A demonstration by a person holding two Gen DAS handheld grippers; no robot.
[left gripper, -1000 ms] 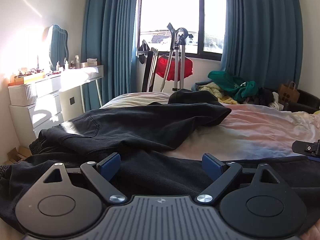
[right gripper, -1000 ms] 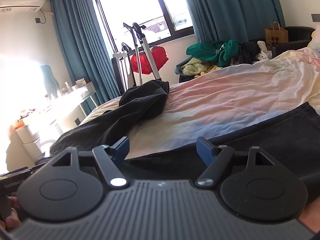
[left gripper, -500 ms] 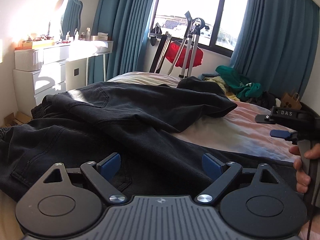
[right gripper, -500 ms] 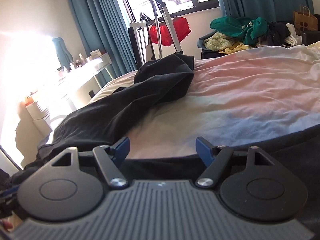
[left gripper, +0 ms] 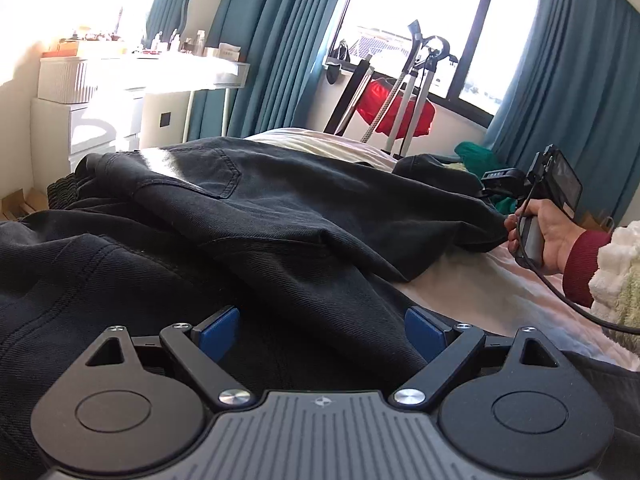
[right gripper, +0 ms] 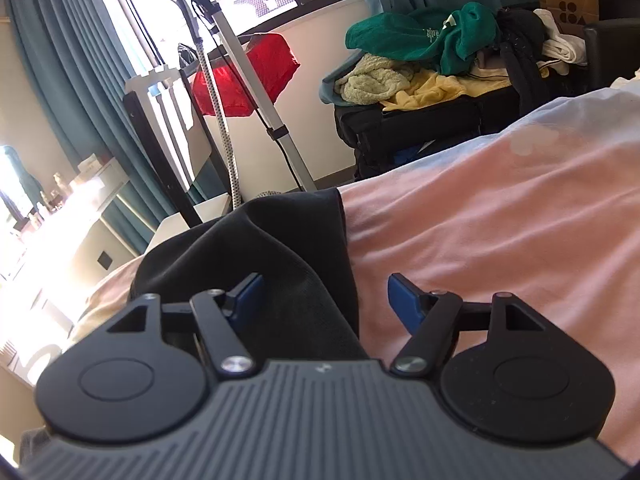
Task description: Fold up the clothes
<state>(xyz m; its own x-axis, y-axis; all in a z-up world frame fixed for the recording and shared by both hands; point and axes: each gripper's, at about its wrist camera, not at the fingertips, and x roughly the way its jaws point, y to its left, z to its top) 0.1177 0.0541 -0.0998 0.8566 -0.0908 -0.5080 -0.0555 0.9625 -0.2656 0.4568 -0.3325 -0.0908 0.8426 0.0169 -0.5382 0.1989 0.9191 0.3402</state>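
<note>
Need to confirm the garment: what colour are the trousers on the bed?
Black, faded denim look: the trousers show best in the left wrist view.

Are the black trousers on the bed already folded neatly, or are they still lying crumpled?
Still crumpled. The black trousers lie in loose, uneven ridges over the bed, one leg end bunched up, with no flat, squared fold anywhere.

We are looking at black trousers [left gripper: 280, 216] on a pink sheet [right gripper: 500, 240], teal curtains [left gripper: 272, 40], a red bag [right gripper: 248, 76], a green sweater [right gripper: 424, 36], and blue pads [left gripper: 218, 330] on each hand-held gripper.
</note>
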